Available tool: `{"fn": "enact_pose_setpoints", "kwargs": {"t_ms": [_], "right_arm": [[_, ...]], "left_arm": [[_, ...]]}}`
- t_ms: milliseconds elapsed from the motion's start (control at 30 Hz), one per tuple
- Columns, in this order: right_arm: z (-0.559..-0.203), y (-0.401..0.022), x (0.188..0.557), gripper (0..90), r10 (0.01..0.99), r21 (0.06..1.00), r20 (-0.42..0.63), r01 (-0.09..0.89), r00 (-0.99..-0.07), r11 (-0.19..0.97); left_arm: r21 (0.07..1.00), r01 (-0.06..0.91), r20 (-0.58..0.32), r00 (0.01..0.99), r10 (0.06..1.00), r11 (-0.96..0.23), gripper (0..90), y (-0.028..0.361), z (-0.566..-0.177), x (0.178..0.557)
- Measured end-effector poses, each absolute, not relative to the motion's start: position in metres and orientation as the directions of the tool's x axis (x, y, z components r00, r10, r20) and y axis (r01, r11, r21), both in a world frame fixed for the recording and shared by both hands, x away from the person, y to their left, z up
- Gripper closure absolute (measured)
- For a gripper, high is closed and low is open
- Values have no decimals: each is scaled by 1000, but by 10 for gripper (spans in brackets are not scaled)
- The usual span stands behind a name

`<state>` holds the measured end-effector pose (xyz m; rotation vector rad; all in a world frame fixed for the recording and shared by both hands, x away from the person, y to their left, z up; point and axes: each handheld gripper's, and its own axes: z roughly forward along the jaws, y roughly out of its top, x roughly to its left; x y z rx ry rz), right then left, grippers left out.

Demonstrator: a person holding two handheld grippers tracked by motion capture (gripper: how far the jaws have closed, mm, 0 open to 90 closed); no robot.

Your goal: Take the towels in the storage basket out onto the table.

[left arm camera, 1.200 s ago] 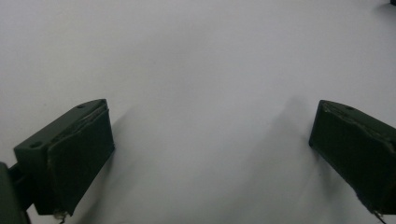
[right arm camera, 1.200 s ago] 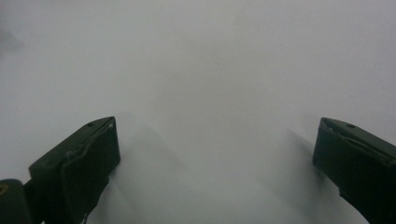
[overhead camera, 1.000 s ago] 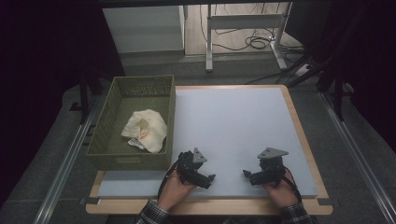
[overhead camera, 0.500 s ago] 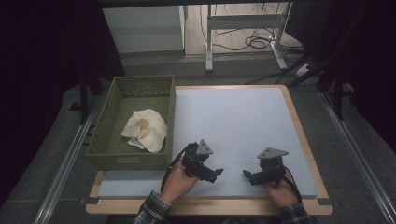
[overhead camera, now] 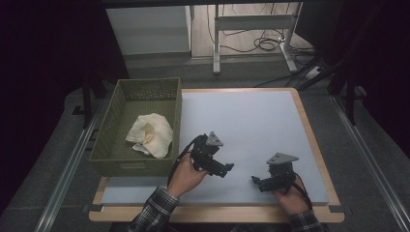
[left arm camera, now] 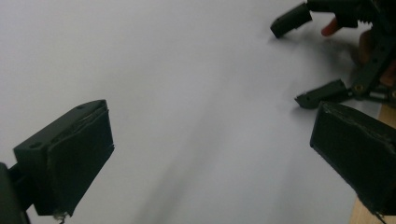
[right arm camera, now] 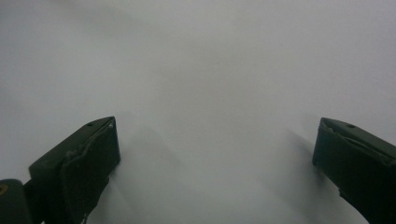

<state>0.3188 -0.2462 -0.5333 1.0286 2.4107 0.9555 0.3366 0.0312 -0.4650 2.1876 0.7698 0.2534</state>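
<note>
At the left of the worktop (overhead camera: pixel 251 121), a crumpled cream cloth (overhead camera: pixel 151 135) is lying loosely in the green basket (overhead camera: pixel 109 159), and it is looking light, soft and floppy, so a pinch on a raised fold near its top should be gathering it better than a grab at a flat edge. Just right of the basket, the left tool (overhead camera: pixel 227 169) is hanging over the bare mat with its jaws spread wide and grasping nothing. Farther right, the right tool (overhead camera: pixel 257 181) is hovering low near the front edge, likewise released and empty.
</note>
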Motion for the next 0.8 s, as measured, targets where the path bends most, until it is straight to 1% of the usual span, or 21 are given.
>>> {"fn": "enact_pose_setpoints", "kwargs": {"t_ms": [100,233,367,533,800], "right_arm": [[-533,-246,319,7,735,701,-53,500,-675,509],[-534,-246,319,7,736,702,-54,498,-675,509],[-534,-246,319,7,736,702,-54,498,-675,509],[-534,-246,319,7,736,703,-53,498,-675,507],[-534,-246,319,6,736,703,-53,499,-674,507]], "left_arm": [[737,449,-69,794,604,-506,0,31,-457,341],[727,437,-37,795,605,-529,0,30,-448,348],[729,436,-30,790,613,-527,0,34,-438,355],[734,436,-20,781,624,-522,0,43,-424,364],[738,426,22,760,650,-523,0,61,-409,376]]}}
